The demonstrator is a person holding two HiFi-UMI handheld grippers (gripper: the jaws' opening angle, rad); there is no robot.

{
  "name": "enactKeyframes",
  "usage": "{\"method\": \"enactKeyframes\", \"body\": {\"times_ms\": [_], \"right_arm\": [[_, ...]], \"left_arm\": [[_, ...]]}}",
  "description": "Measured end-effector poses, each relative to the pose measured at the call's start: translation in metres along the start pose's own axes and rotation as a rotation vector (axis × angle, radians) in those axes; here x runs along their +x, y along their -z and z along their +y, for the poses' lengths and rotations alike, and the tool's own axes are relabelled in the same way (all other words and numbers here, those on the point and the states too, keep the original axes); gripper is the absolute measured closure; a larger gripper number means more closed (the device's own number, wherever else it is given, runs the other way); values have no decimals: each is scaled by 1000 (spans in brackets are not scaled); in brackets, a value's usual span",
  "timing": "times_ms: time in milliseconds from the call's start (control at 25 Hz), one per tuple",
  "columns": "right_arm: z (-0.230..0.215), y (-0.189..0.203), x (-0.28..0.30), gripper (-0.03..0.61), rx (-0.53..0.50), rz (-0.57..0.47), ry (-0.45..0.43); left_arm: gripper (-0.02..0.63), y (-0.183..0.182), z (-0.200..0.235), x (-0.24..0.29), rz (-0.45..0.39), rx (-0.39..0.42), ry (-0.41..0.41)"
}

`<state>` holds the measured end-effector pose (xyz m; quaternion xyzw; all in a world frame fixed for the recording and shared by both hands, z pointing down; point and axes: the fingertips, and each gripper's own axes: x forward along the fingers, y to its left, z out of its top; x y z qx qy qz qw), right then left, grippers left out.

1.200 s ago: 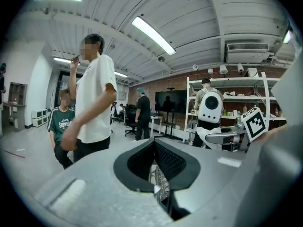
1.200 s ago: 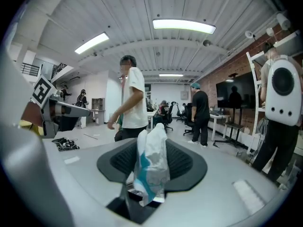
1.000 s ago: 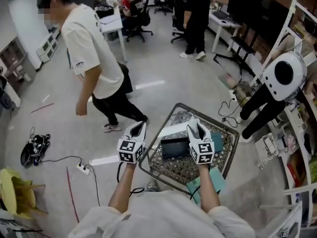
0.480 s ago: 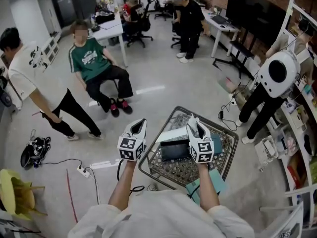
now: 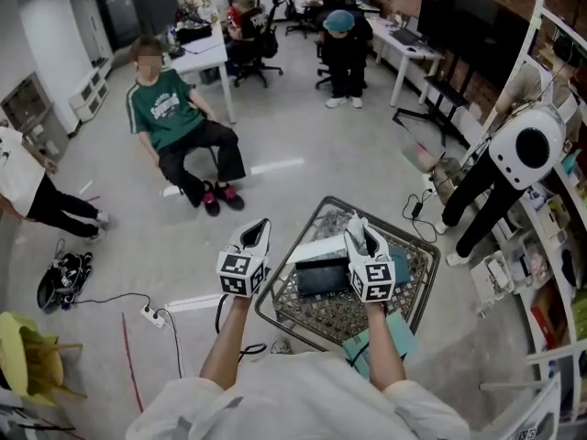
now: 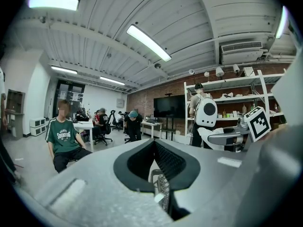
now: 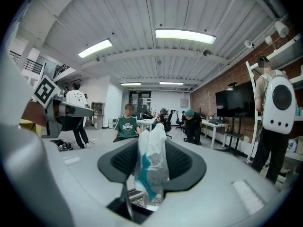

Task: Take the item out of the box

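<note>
A person in a green shirt (image 5: 171, 117) sat out on the gray floor (image 5: 353, 159). A person in a teal cap (image 5: 343, 44) bent over near a white desk (image 5: 415, 42). At the right, a person with a round white backpack (image 5: 530, 147) stood by the shelves (image 5: 548, 232). A power strip (image 5: 154, 313) and a black bundle (image 5: 62, 278) lay on the floor at the left. A yellow thing (image 5: 26, 354) was near them.

At 9 o'clock in the head view, a person (image 5: 27, 195) is cut off by the edge. The seated person (image 5: 174, 122) has a blurred face. The right gripper (image 5: 360, 225) covers the 3 o'clock end of the box (image 5: 321, 276). In the right gripper view, the lower end of the bag (image 7: 152, 162) is hidden behind the gripper body.
</note>
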<state>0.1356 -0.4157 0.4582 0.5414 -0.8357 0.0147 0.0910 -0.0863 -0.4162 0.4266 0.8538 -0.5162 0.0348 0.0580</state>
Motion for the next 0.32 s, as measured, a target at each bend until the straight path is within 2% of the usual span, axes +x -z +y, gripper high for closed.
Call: {"method": "enactKeyframes", "body": {"times_ms": [320], "right_arm": [[-7,4,3,419,4,7,-3]], "left_arm": [[609,2,-5,7,5,0,3]]}}
